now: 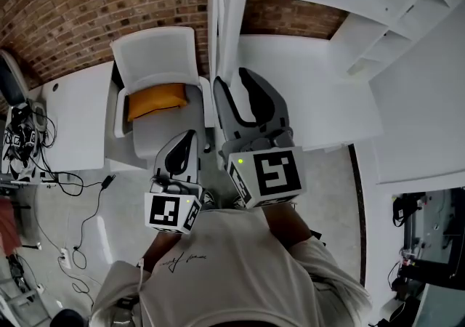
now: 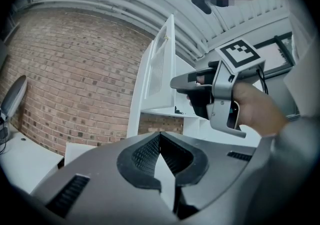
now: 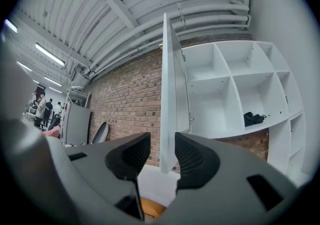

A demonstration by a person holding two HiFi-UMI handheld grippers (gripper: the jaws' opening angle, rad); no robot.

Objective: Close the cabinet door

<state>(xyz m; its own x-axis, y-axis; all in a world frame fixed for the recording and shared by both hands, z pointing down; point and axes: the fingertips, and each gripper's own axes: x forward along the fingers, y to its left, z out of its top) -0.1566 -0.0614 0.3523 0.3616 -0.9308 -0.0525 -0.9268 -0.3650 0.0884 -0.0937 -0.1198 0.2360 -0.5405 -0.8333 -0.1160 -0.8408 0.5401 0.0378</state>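
My right gripper point(image 3: 161, 141), fingers released, faces the cabinet door point(image 3: 169, 94) at twelve o'clock, left gripper point(image 2: 160, 136) clenched empty; closing not yet done.

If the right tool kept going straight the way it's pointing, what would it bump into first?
Most likely the open cabinet door, whose edge stands straight ahead of the right tool; how far off is unclear.

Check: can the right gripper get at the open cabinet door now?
Probably yes: the right gripper is open, and the edge of the cabinet door shows straight ahead between its jaws, nothing blocking.
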